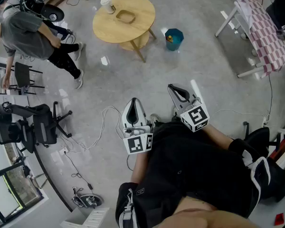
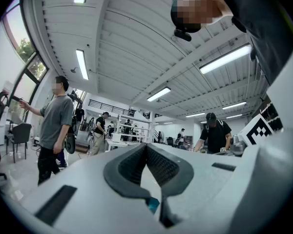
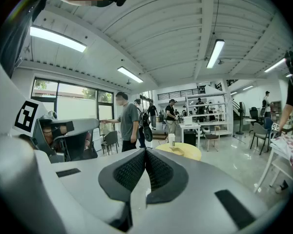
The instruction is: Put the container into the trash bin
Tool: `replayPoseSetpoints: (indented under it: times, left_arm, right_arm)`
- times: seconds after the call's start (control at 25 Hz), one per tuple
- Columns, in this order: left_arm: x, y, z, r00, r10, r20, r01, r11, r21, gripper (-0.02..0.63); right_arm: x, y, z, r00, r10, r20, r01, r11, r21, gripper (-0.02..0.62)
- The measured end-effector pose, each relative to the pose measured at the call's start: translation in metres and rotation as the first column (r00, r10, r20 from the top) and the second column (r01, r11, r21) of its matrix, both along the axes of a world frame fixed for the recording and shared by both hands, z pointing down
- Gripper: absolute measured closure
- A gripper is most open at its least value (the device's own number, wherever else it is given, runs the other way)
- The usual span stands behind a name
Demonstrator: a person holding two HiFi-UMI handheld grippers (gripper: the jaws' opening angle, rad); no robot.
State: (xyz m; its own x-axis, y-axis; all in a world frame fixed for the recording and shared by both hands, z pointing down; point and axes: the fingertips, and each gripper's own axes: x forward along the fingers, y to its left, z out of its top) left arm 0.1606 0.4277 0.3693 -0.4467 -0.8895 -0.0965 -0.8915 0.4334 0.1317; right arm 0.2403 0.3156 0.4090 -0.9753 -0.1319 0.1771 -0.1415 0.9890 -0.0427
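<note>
Left gripper view looks along the left gripper (image 2: 146, 146), whose two dark ribbed jaws meet at their tips with nothing between them. Right gripper view shows the right gripper (image 3: 145, 151) the same way, its jaws pressed together and empty.

From the head view, both tools are held close in front of the person's body, the left gripper (image 1: 133, 101) just beside the right gripper (image 1: 174, 87), over bare grey floor (image 1: 133, 75).

The container (image 1: 125, 16), a shallow tan tray, sits on a round wooden table (image 1: 142, 6) well apart from both grippers, farther out across the floor. A pale cup (image 1: 106, 4) stands near it on the same tabletop. In the right gripper view, the container (image 3: 178, 149) appears just past the jaw tips, on the table (image 3: 188, 152), with the cup (image 3: 172, 139) beside it.

The teal trash bin (image 1: 174, 38) stands on the floor just beside the table, on the side toward the right gripper, and lies between that gripper and the container.

A person in a grey shirt (image 1: 23, 32) stands off to the left.
</note>
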Motion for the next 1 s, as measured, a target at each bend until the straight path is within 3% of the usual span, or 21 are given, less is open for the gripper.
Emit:
replayPoseSetpoints:
  times: [0.6, 1.0]
  left_arm:
    - [0.014, -0.019, -0.003, 1.0, -0.004, 0.001, 0.004, 1.0, 0.012, 0.597]
    - [0.036, -0.046, 0.002, 0.997, -0.075, -0.014, 0.075, 0.997, 0.0, 0.597]
  right_arm:
    - [0.015, -0.019, -0.01, 0.999, 0.002, 0.049, -0.002, 1.0, -0.001, 0.57]
    - [0.034, -0.053, -0.002, 0.998, -0.058, 0.031, 0.058, 0.998, 0.007, 0.569]
